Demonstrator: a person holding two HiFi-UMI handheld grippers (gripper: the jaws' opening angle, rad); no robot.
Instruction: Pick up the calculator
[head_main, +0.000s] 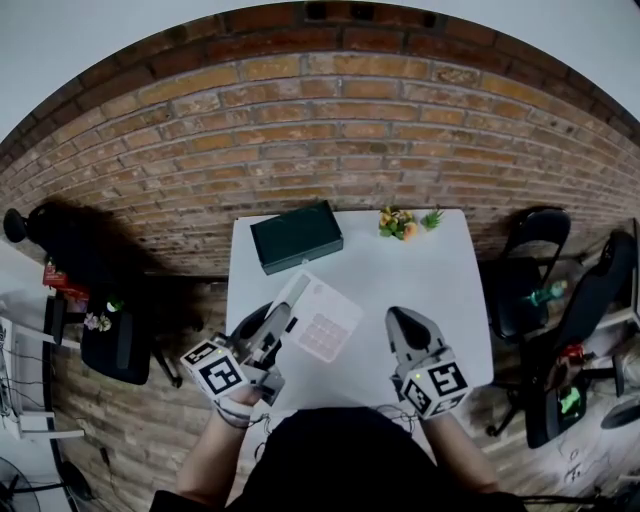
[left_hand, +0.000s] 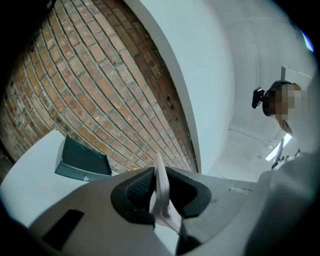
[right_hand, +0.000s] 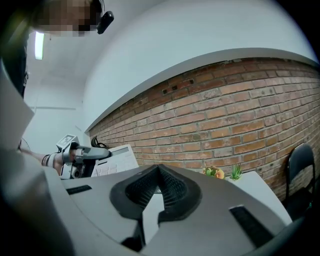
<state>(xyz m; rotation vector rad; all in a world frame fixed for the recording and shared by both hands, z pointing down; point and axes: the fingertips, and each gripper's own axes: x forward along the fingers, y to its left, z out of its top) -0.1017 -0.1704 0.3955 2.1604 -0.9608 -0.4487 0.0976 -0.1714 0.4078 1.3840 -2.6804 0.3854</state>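
Note:
The white calculator (head_main: 325, 322), with pale pink keys, hangs tilted above the white table (head_main: 420, 270). My left gripper (head_main: 289, 306) is shut on its left edge. In the left gripper view the calculator (left_hand: 160, 172) stands edge-on, pinched between the dark pads of the gripper (left_hand: 159, 194). My right gripper (head_main: 402, 322) hovers over the table's near right part, shut with nothing in it (right_hand: 159, 176). From the right gripper view the calculator (right_hand: 118, 159) shows at the left, held up by the left gripper (right_hand: 102, 153).
A dark green box (head_main: 296, 236) lies at the table's far left, near the brick wall. A small bunch of flowers and greenery (head_main: 405, 222) sits at the far edge. Black chairs (head_main: 535, 262) stand to the right, and a dark chair (head_main: 112, 335) to the left.

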